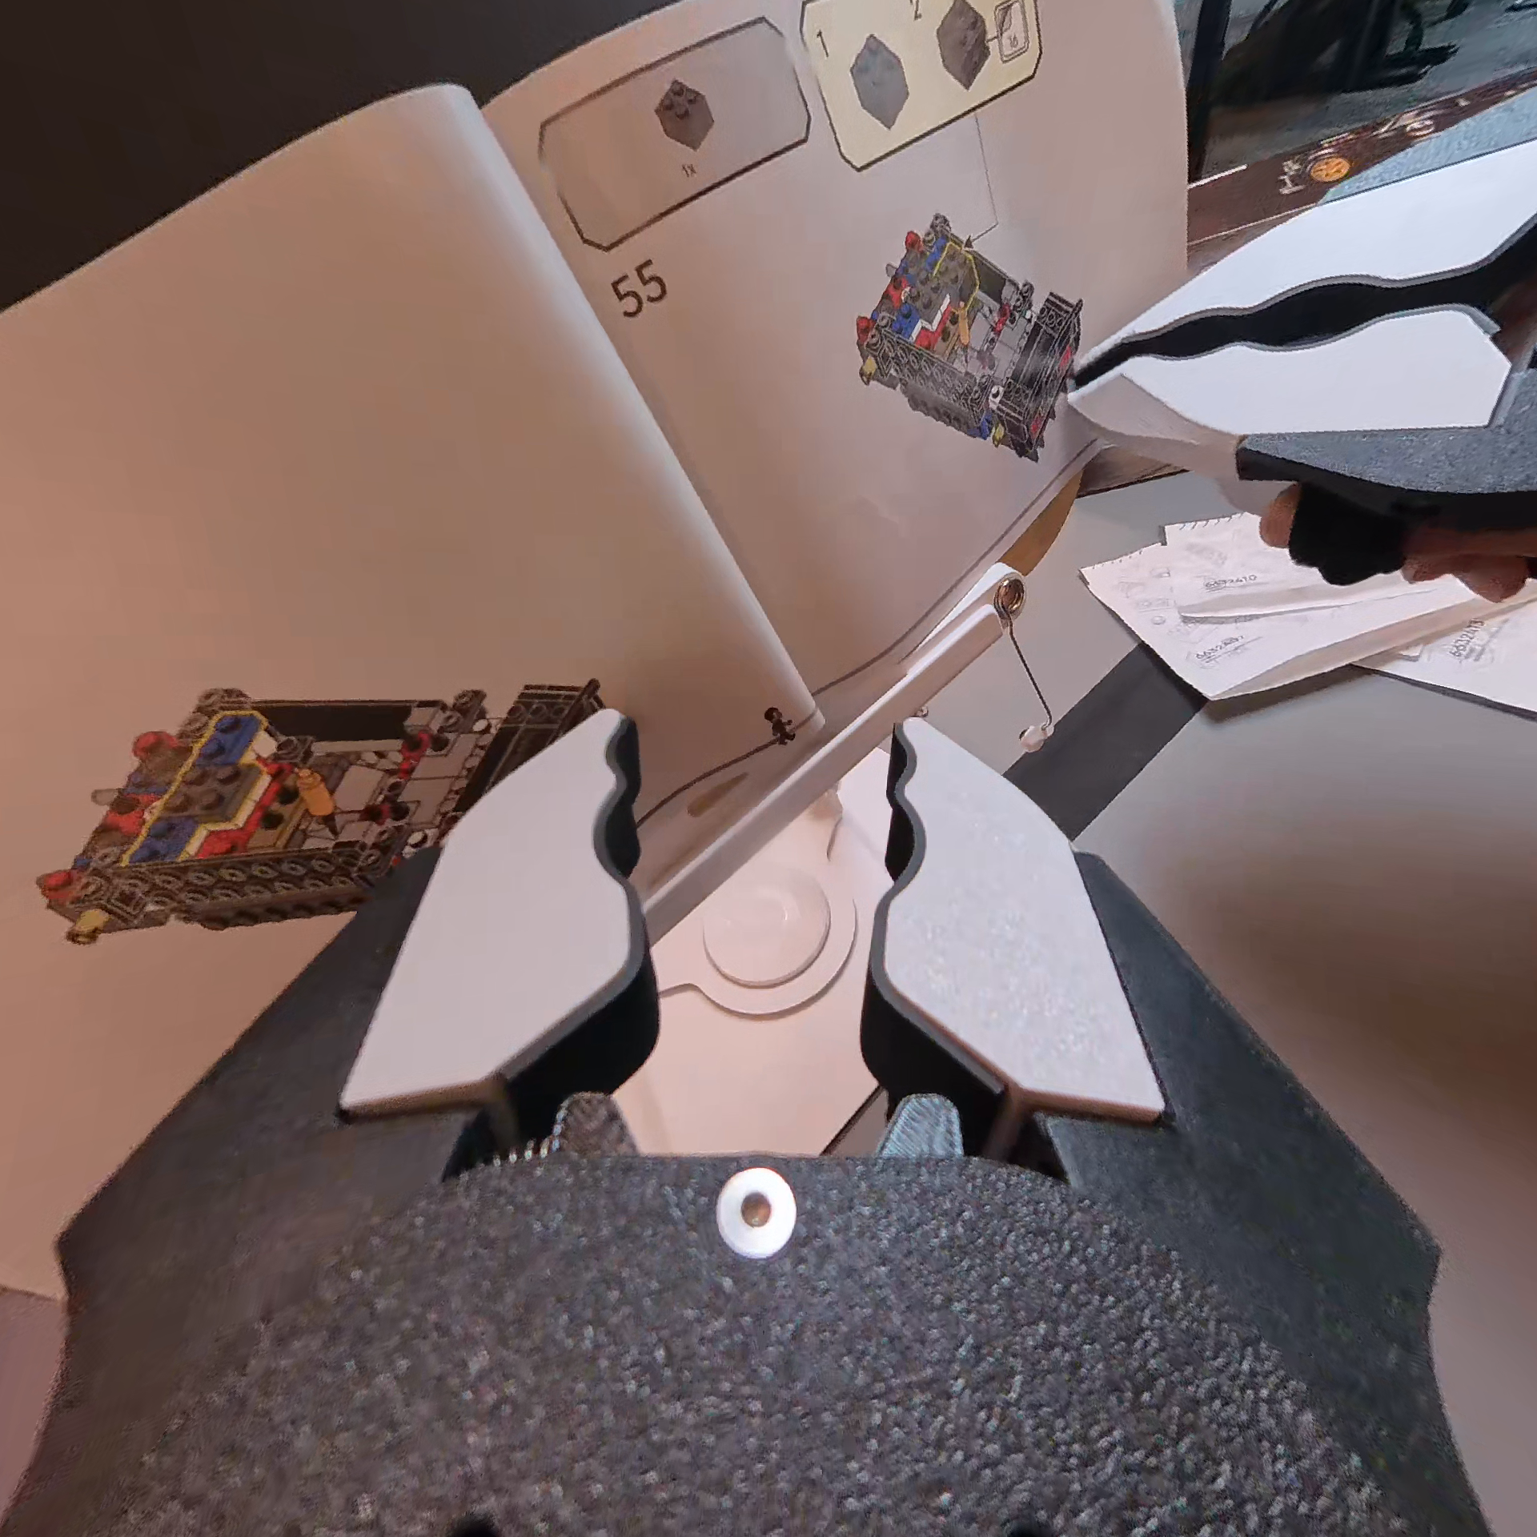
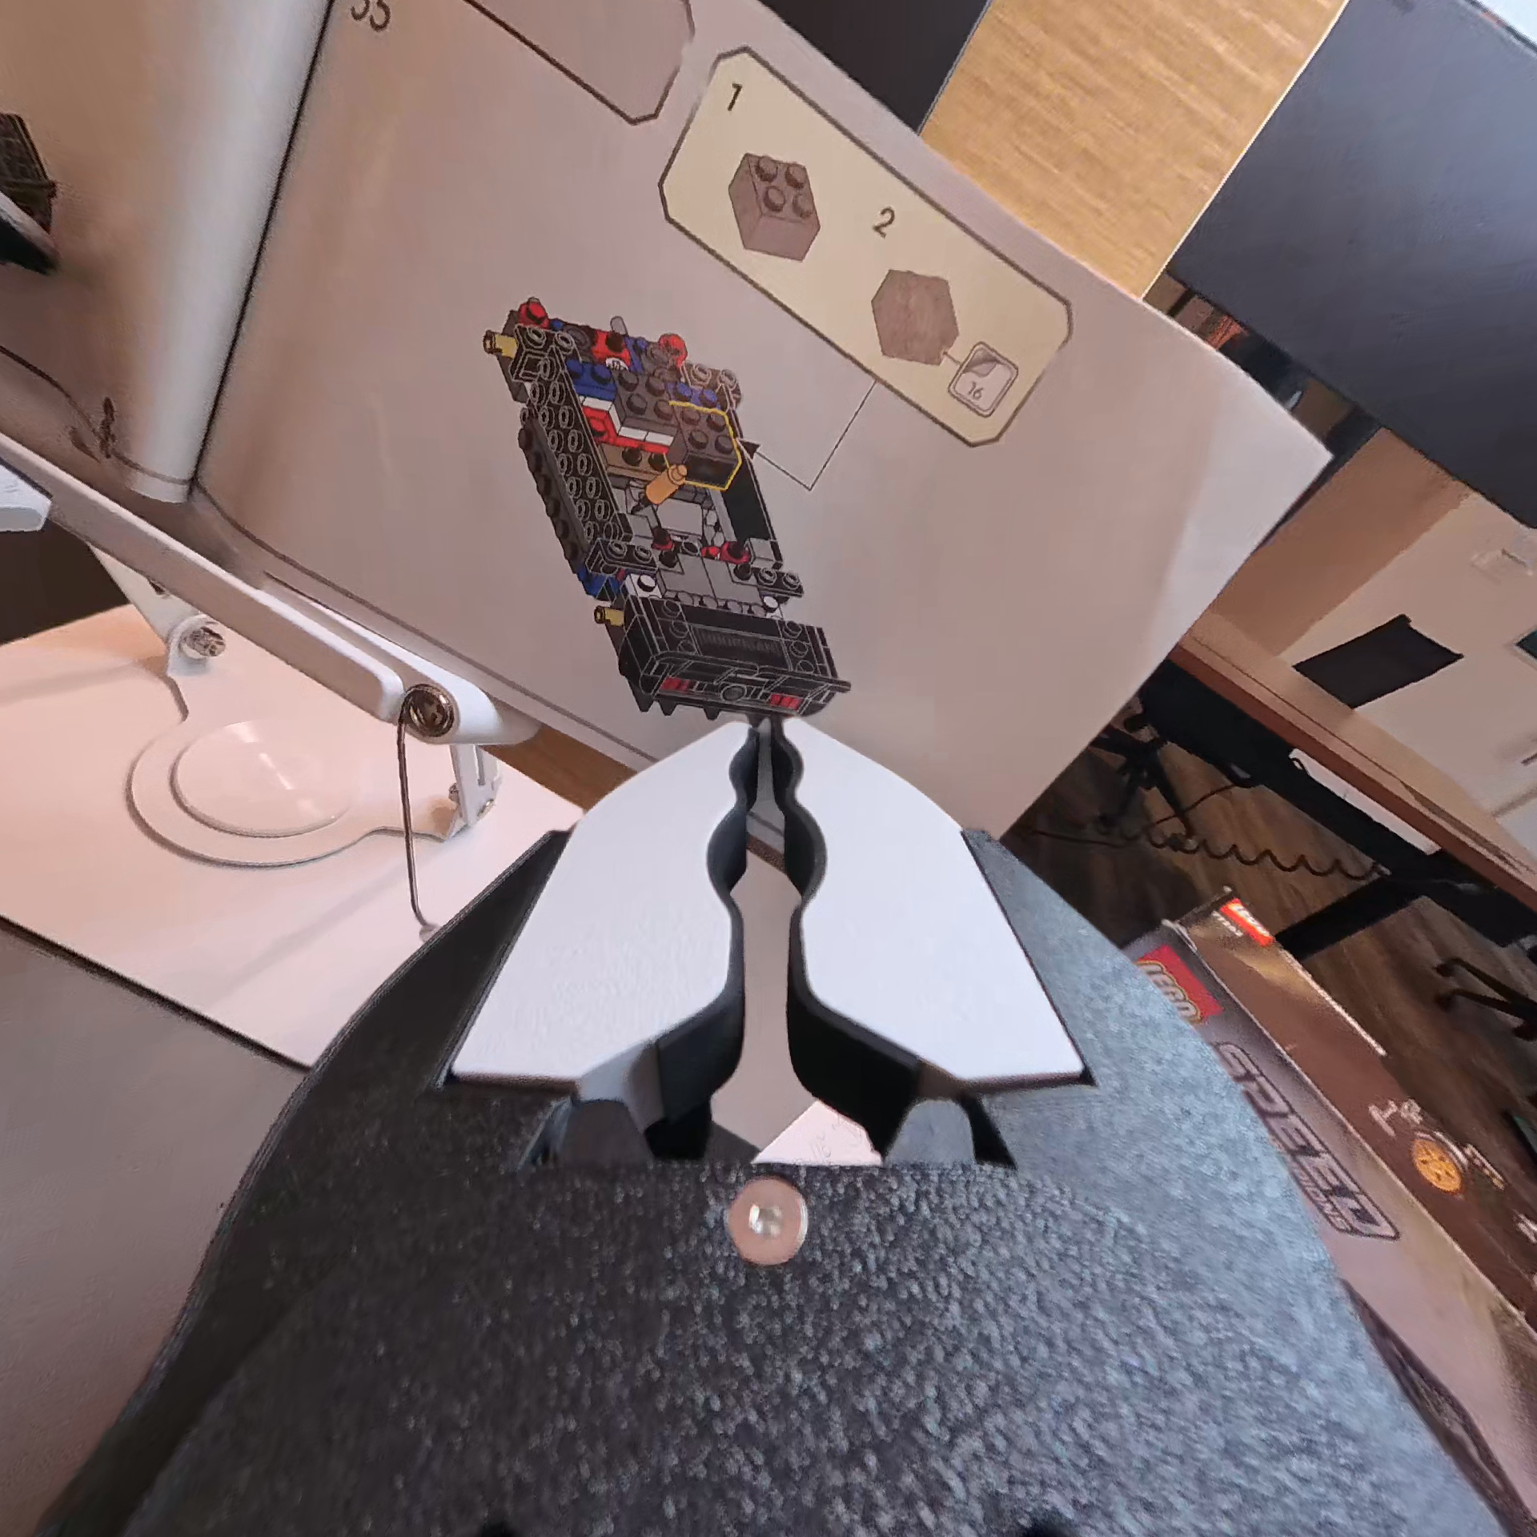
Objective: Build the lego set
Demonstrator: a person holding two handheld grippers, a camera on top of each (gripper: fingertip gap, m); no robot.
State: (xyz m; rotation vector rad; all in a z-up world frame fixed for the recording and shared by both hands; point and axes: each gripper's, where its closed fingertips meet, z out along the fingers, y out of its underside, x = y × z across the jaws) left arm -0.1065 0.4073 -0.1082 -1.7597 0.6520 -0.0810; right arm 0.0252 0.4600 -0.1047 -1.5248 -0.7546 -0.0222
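The instruction booklet (image 1: 516, 466) stands open on a white stand (image 1: 773, 981) on the table (image 1: 1297, 956), partway through the build. The right gripper (image 2: 763, 732) pinches the right page's lower edge, jaws closed; the left gripper (image 1: 761, 748) hangs open and empty near the stand. No model or bricks show, so much building likely remains.

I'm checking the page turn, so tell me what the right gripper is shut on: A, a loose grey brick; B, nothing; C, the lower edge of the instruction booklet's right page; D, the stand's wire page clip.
C: the right gripper has its tips pinched on the instruction booklet's right page at its lower edge.
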